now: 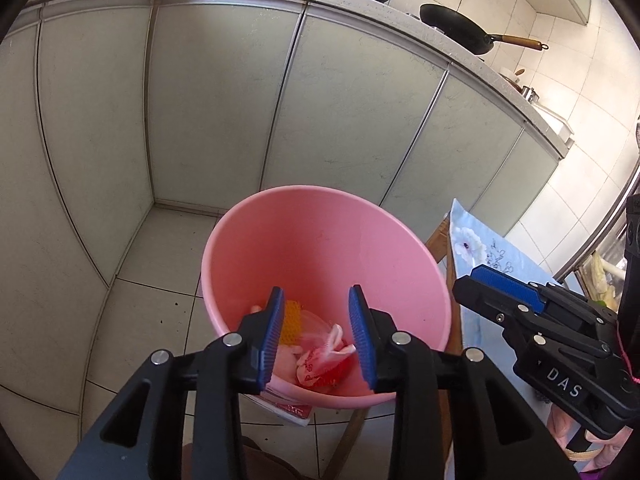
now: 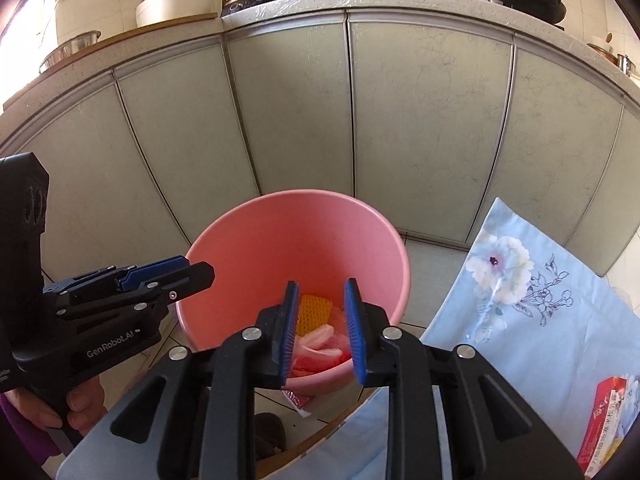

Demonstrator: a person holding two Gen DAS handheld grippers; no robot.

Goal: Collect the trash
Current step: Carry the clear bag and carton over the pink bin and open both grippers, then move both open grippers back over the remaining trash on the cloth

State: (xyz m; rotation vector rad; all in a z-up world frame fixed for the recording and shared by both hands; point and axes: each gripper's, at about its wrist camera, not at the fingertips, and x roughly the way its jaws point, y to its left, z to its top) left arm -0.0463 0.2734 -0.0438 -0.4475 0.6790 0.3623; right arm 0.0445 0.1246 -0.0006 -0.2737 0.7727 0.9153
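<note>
A pink bucket [image 1: 320, 248] stands on the tiled floor before the grey cabinets; it also shows in the right wrist view [image 2: 280, 240]. Inside lie a yellow mesh piece [image 1: 290, 320], pink and red wrappers [image 1: 324, 356] and pale plastic [image 2: 316, 338]. My left gripper [image 1: 316, 332] is open and empty above the bucket's near rim. My right gripper [image 2: 322, 328] is open and empty, also above the bucket. Each gripper shows in the other's view: the right one [image 1: 476, 288] at the bucket's right, the left one [image 2: 192, 272] at its left.
A table with a light blue flowered cloth [image 2: 520, 312] stands right of the bucket, with a red box [image 2: 604, 420] on it. A flat packet [image 1: 288, 408] lies on the floor under the bucket's near edge. Pans [image 1: 460, 28] sit on the counter above the cabinets [image 2: 300, 100].
</note>
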